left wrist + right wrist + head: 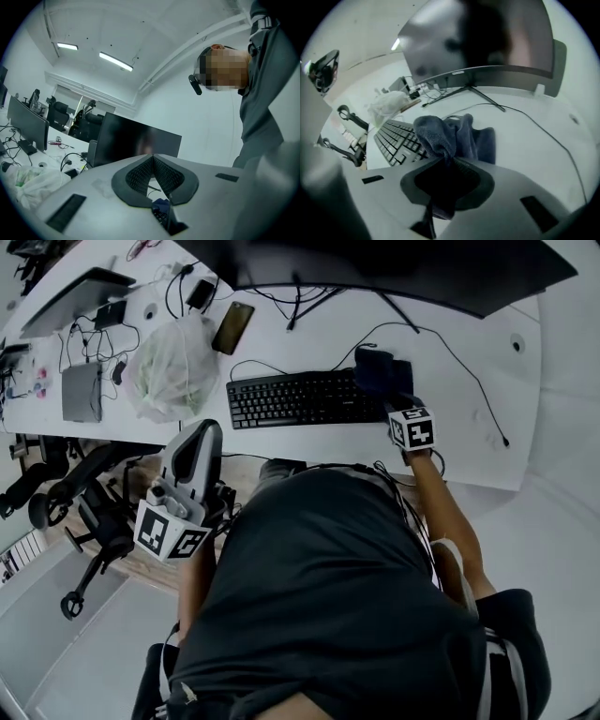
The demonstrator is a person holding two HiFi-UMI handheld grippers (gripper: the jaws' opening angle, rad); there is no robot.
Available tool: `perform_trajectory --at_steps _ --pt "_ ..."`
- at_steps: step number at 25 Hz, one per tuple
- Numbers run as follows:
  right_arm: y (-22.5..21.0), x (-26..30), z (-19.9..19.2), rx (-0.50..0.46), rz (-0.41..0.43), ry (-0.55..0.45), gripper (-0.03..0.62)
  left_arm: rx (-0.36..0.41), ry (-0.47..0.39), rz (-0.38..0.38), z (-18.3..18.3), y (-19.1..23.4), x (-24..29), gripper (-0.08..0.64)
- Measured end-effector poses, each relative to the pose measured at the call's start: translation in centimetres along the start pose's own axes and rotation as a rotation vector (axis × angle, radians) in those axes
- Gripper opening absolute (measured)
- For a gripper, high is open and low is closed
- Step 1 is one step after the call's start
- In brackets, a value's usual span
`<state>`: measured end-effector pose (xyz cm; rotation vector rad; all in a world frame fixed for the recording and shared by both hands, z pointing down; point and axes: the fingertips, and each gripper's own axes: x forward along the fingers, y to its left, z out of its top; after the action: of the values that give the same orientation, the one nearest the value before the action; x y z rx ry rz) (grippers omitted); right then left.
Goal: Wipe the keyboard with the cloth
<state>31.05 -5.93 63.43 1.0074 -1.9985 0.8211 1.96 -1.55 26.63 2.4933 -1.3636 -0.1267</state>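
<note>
**Head view.** The right gripper reaches out over the white tabletop. Its jaws are pinched on a dark blue cloth. The cloth lies bunched on the right end of the black keyboard, which sits lengthwise along the tabletop's near side. The right forearm stretches forward from the person's body and the marker cube faces up. The left gripper is held off the tabletop, close to the person's left side, with its nose pointing toward the tabletop edge. Left of the keyboard stands a translucent plastic bag with something greenish inside that cannot be made out. A phone lies just beyond the bag. A dark monitor spans the far edge.

**Left gripper view.** The left gripper is tilted upward toward the ceiling and the monitor. Its jaws are pressed together at the tips with nothing between them. Through the notch beneath them a sliver of the cloth shows.

**Right gripper view.** The right gripper has its jaws clamped on a fold of the cloth. The rest of the cloth rises in a rumpled heap ahead of the jaws. It rests on the near end of the keyboard and spills onto the tabletop beside it. The monitor stands behind.
</note>
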Motion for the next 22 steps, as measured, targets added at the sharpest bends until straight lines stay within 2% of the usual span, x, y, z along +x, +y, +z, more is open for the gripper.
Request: perform_trajectory --at_steps 2,3,6,7,8,10,12,14,15,16,19,21,22 --pt "-0.7 -0.8 -0.8 0.003 -0.038 0.02 0.052 -0.013 -0.001 0.009 -0.4 0.2 -0.2 0.003" --pt "0.9 -0.8 -0.8 -0.028 -0.003 0.022 0.052 -0.017 -0.001 0.009 -0.5 0.2 -0.2 0.003" --pt "8.8 0.7 -1.4 -0.183 0.195 0.048 0.053 -0.015 0.003 -0.015 -0.6 -0.4 0.5 0.003" --pt "10.1 1.0 -1.8 -0.214 0.224 0.056 0.054 -0.007 0.004 -0.025 -0.5 -0.7 0.7 0.003" --pt "10.1 1.1 -2.1 -0.211 0.224 0.052 0.052 0.003 0.005 -0.034 -0.3 -1.0 0.9 0.003" --pt "7.2 0.4 -2.7 -0.106 0.171 0.028 0.054 0.024 0.008 -0.038 0.1 -1.3 0.9 0.003" --pt "2.7 -1.0 -3.4 -0.003 0.061 0.019 0.052 0.025 0.01 -0.026 -0.1 -0.9 0.5 0.003" --pt "-0.6 -2.1 -3.8 0.009 -0.07 0.027 0.052 0.004 0.006 -0.011 -0.3 -0.4 0.2 0.003" --pt "-0.7 -2.2 -3.5 0.003 -0.091 0.022 0.052 -0.008 0.004 -0.007 -0.5 -0.2 0.1 0.003" --pt "0.3 -1.9 -3.1 -0.005 -0.068 0.008 0.052 -0.015 0.004 -0.009 -0.6 -0.3 0.1 0.003" --pt "6.8 -0.3 -2.2 -0.115 0.124 0.004 0.054 -0.011 0.007 -0.034 -0.8 -1.0 0.6 0.003" --pt "7.6 0.1 -2.6 -0.154 0.152 0.018 0.052 0.007 0.01 -0.047 -0.6 -1.5 0.8 0.003" --pt "6.3 -0.2 -3.0 -0.111 0.131 0.012 0.053 0.015 0.011 -0.048 -0.5 -1.6 0.7 0.003"
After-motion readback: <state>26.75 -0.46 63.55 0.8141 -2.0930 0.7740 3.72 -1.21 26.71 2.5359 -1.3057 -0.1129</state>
